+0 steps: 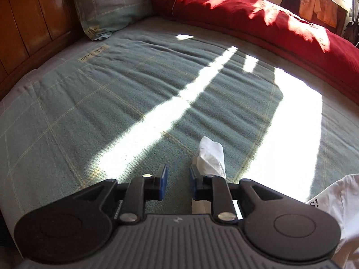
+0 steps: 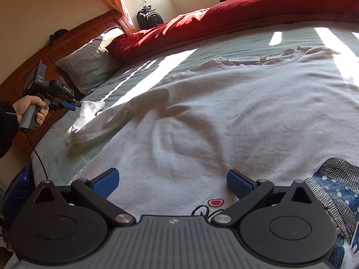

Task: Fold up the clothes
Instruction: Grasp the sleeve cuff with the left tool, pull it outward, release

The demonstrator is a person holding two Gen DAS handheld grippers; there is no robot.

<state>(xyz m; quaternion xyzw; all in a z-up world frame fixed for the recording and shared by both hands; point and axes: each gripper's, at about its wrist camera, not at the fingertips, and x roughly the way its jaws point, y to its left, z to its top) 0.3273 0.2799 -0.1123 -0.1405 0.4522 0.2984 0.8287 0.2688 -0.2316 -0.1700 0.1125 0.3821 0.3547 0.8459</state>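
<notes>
Beside the parted, empty left gripper [image 1: 178, 180], the sleeve [image 1: 212, 155] may be missed; the spread, empty right gripper [image 2: 172, 185] restrains nothing.

A home bedroom: a bed [image 1: 134, 94] with wooden headboard [image 1: 33, 22], pillow [image 1: 107, 4], red duvet [image 1: 246, 15] and curtained window [image 2: 116, 0].

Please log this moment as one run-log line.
left gripper: open beside sleeve | right gripper: open over T-shirt
</notes>
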